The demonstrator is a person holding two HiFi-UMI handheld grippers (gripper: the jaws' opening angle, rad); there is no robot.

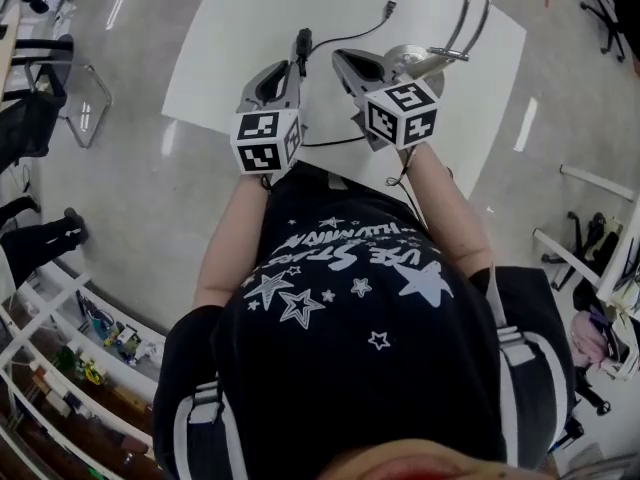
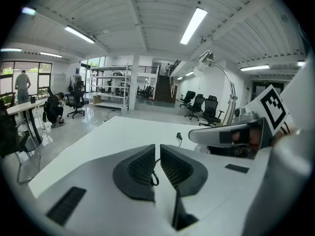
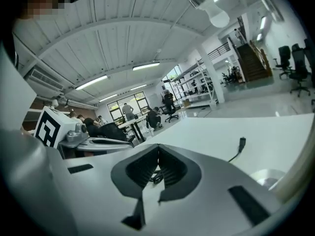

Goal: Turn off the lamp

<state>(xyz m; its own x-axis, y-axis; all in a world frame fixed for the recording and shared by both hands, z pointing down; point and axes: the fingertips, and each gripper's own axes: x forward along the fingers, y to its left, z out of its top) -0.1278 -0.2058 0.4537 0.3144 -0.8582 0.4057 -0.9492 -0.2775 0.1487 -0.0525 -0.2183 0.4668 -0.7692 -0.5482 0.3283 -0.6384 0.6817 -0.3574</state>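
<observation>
White worktop (image 2: 123,136) in front; beyond, black office chairs (image 2: 198,105) beside a staircase (image 2: 162,88), metal shelving rack (image 2: 111,85) further left, strip light (image 2: 193,25) overhead, seated person (image 2: 54,109) far left.

A chrome gooseneck desk lamp with a round base (image 1: 405,58) stands right of the middle of the white rectangular table (image 1: 250,28). A thin black cable (image 1: 350,36) crosses the table's middle. The left gripper (image 1: 292,66) and the right gripper (image 1: 342,62) hang side by side above the table's near edge.

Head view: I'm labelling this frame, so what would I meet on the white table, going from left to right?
left gripper → black block on the cable → right gripper → lamp base → lamp's curved arm
</observation>
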